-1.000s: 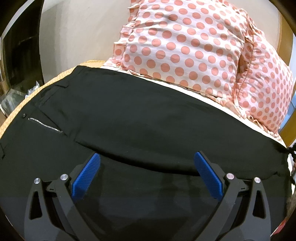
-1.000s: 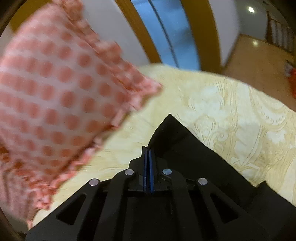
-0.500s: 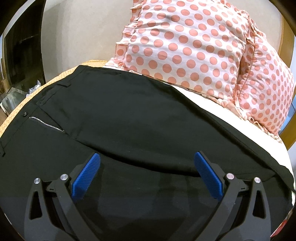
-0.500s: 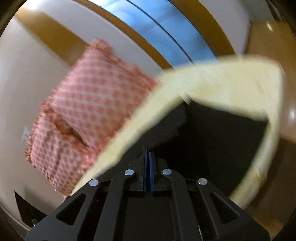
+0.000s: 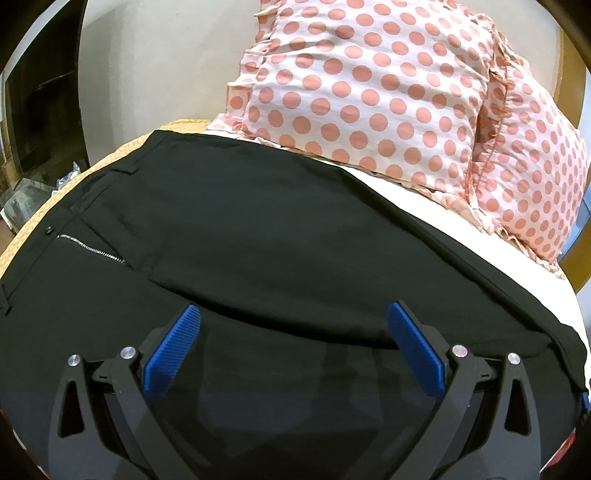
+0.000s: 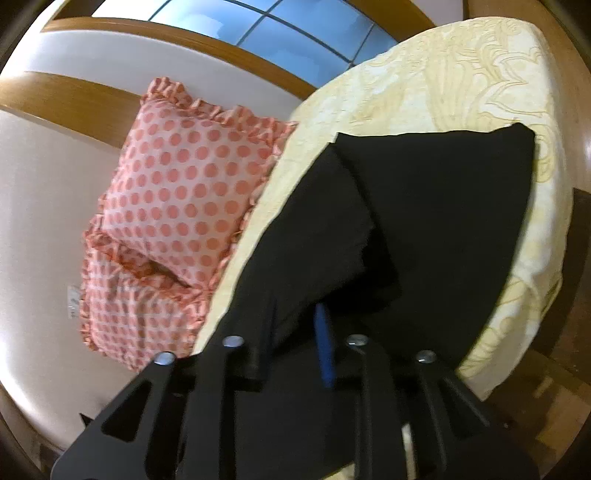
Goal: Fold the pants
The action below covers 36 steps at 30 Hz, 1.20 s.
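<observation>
The black pants [image 5: 266, 229], matte and smooth, are laid lengthwise along the bed [image 6: 461, 70] below the polka-dot pillows [image 5: 369, 85], waistband toward its left edge, where the left gripper [image 5: 293, 349] is held spread and empty, while cloth at the leg end appears pinched in the right gripper [image 6: 295, 343].

Two pink polka-dot pillows [image 5: 369, 85] with ruffled edges lean against the pale wall [image 5: 155, 62] at twelve to two o'clock, one overlapping the other. Under them lies a cream bedspread [image 6: 461, 74] with a swirling pattern. A wood-framed window [image 6: 258, 22] sits at twelve o'clock behind the bed.
</observation>
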Motion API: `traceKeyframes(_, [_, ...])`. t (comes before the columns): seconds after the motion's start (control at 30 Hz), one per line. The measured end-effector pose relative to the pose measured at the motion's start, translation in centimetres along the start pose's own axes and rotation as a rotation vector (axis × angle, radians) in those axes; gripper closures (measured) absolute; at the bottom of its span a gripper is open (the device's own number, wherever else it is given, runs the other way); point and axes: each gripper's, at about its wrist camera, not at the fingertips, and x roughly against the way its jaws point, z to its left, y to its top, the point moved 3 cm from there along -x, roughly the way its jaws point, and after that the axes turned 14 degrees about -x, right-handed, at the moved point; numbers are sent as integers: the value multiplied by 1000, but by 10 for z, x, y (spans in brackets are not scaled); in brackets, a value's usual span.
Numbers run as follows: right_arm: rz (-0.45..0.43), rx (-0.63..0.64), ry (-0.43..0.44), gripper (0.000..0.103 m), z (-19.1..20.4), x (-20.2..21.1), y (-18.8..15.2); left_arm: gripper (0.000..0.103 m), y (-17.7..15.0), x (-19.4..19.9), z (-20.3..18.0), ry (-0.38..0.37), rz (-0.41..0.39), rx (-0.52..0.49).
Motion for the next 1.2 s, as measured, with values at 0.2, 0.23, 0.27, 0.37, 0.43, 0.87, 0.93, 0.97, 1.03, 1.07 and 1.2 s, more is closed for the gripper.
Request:
traceKeyframes(0.2, [-93,13,-50,68,8,-2,-4,2,0,-1,-3,1,6,-15])
traceKeyframes(0.23, [-102,16,-52,69,9,-3,-4,2,0,0,-4,4,7,-21])
traceKeyframes(0.27, [-110,25,-57,70,10,-7,-4,2,0,0,-5,10,9,-28])
traceKeyframes(0.37, [-87,-4,-50,87,7,-19,3,2,0,-2,-8,13,18,-41])
traceKeyframes(0.43, [-63,-53,4,101,3,-20,11,2,-1,-3,-7,1,25,-36])
traceKeyframes(0.87, [-124,-64,29,102,-35,35,12,2,3,20,-3,-40,-80,-35])
traceKeyframes(0.93, [-126,-14,-3,102,-31,32,11,2,10,38,2,-100,-146,-54])
traceKeyframes(0.97, [-126,0,-9,102,-31,31,12,2,16,43,4,-93,-147,-65])
traceKeyframes(1.03, [-122,10,-8,103,-31,30,14,2,35,47,13,-40,-122,-83])
traceKeyframes(1.07, [-122,16,-9,103,-31,30,14,2,48,46,19,-20,-110,-76])
traceKeyframes(1.2, [-126,37,-20,103,-26,30,14,2,96,10,40,-42,4,-17])
